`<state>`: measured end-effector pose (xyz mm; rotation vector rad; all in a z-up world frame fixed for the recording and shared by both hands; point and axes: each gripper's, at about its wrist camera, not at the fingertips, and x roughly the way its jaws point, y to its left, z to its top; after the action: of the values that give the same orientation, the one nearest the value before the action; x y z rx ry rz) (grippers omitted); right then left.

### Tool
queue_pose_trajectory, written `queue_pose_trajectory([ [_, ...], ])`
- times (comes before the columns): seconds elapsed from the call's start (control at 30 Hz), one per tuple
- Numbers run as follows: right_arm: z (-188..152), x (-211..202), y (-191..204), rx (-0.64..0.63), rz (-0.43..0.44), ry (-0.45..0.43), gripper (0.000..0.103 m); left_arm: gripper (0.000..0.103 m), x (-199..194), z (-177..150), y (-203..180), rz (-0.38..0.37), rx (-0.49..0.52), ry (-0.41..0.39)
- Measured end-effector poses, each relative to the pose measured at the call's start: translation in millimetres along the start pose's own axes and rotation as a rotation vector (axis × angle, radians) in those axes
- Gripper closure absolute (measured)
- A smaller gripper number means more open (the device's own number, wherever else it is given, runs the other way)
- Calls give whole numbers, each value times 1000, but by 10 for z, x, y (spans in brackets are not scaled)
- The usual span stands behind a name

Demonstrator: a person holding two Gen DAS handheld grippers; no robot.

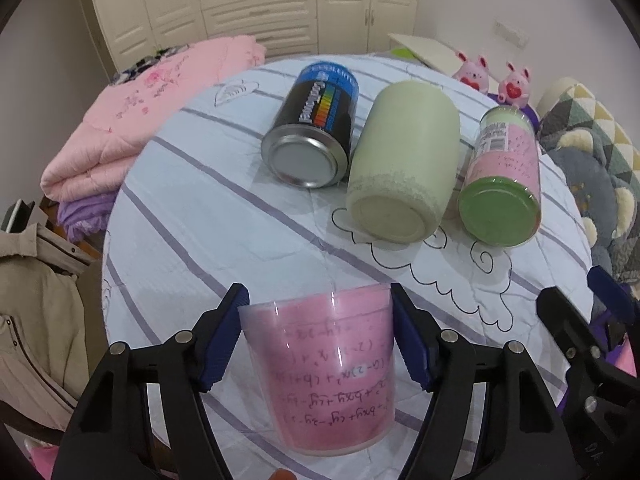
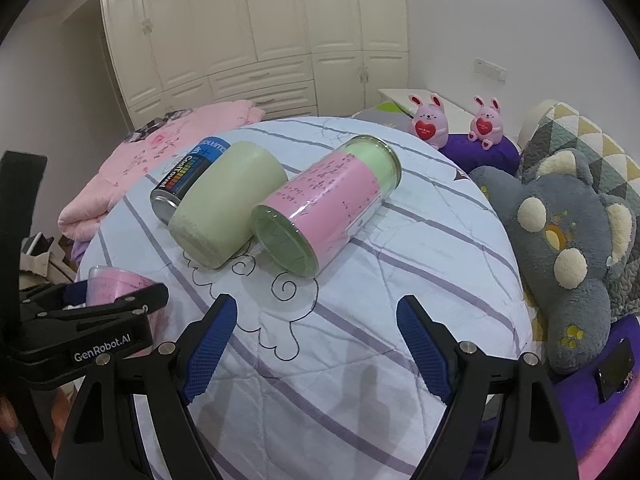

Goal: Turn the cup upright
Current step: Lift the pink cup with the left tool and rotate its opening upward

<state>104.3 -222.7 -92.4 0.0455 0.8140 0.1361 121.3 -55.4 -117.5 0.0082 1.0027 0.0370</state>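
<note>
My left gripper [image 1: 318,326] is shut on a clear plastic cup with pink paper inside [image 1: 326,376], standing with its wide mouth up on the striped quilt [image 1: 208,216]. The cup also shows at the left of the right wrist view [image 2: 110,286], held by the left gripper [image 2: 92,312]. My right gripper [image 2: 316,340] is open and empty above the quilt, in front of the lying containers. It shows at the right edge of the left wrist view [image 1: 576,304].
Three things lie on their sides on the quilt: a black and blue can [image 1: 310,126], a pale green cup [image 1: 404,160] and a glass jar with pink label [image 1: 504,178]. A folded pink blanket [image 1: 132,116] lies left, plush toys [image 2: 568,248] right.
</note>
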Motion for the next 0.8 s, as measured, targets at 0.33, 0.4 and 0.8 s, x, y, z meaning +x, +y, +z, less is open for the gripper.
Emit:
queue_pose_trajectory([
  [0.33, 3, -36, 62, -3, 2, -7, 19, 32, -207, 40, 96, -20, -5, -102],
  [0.4, 3, -35, 69, -5, 4, -8, 19, 32, -233, 48, 96, -14, 3, -127],
  [0.8, 20, -6, 120, -11, 0, -5, 19, 32, -249, 195, 117, -8, -12, -251],
])
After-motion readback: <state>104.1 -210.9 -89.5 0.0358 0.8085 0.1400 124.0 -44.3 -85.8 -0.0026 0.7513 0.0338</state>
